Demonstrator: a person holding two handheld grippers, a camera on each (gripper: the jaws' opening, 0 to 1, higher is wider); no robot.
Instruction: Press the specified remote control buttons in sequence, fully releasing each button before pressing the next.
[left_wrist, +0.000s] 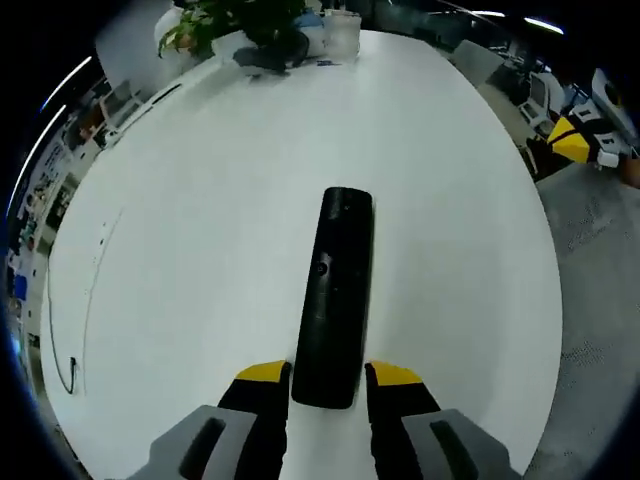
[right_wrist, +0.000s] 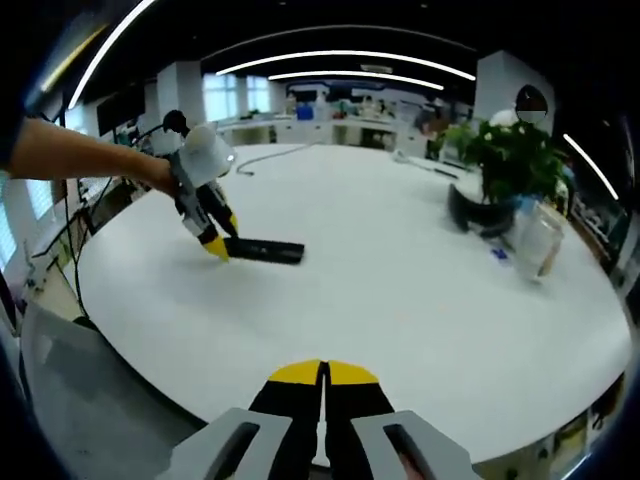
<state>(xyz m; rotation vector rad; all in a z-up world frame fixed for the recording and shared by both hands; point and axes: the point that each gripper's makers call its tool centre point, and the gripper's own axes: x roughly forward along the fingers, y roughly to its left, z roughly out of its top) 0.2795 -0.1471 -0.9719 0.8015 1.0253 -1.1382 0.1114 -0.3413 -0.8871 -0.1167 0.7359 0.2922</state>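
Note:
A long black remote (left_wrist: 335, 290) lies flat on the white table (left_wrist: 180, 230), pointing away from me in the left gripper view. Its near end sits between my left gripper's (left_wrist: 330, 378) yellow-tipped fingers, which press against both its sides. In the right gripper view the same remote (right_wrist: 265, 250) rests on the table (right_wrist: 420, 300) at the left, with the left gripper (right_wrist: 215, 240) holding its end and a person's arm (right_wrist: 80, 150) behind it. My right gripper (right_wrist: 323, 372) hovers at the table's near edge, jaws together, holding nothing. It appears small at the far right (left_wrist: 585, 140) of the left gripper view.
A potted plant (right_wrist: 505, 150) stands at the table's far side beside a dark bowl-like object (right_wrist: 478, 215) and a clear jar (right_wrist: 535, 240). The plant (left_wrist: 250, 20) tops the left gripper view. A thin cable (left_wrist: 70, 370) lies near the table's left edge. Office desks fill the background.

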